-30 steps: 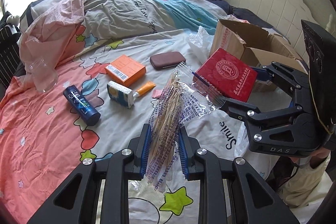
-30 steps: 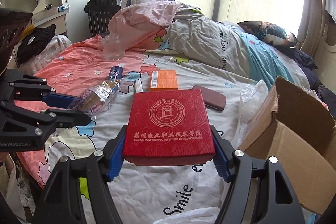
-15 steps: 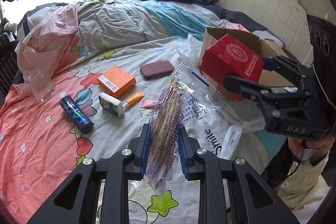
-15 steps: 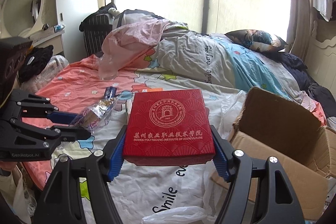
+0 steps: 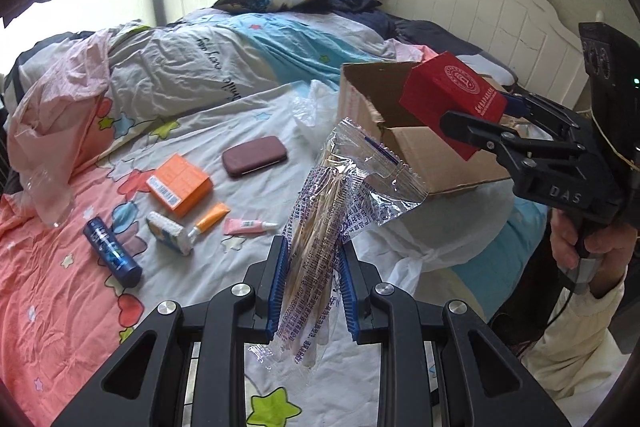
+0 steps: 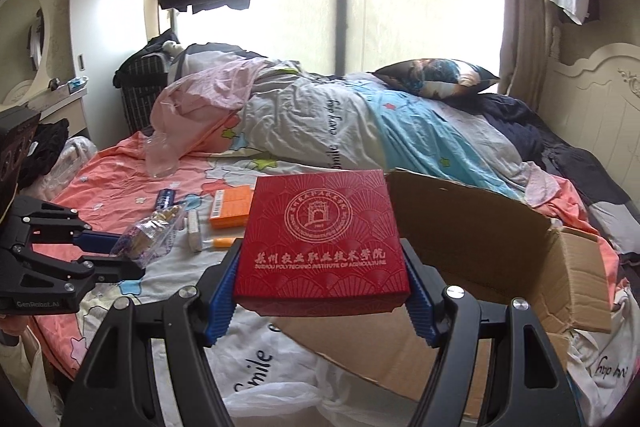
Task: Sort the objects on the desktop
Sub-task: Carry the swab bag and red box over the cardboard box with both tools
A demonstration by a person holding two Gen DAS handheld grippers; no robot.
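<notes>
Red box [image 6: 324, 239] now carried from over bed to carton [image 6: 500, 267] edge, clamped in right tongs [image 6: 320, 291]. Left tongs [image 5: 312, 291] grip stick bag [image 5: 332, 211], short of carton. Likely drop-in next. Orange box [image 5: 180, 185], tubes, bottle left of carton on bed.

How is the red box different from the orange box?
The red box is held up in the air by the right hand-held gripper; the orange box lies on the bedsheet. The red box looks wider and flatter, while the orange box is chunkier. The red box carries a round emblem; the orange box has a barcode label. Both are rectangular.
</notes>
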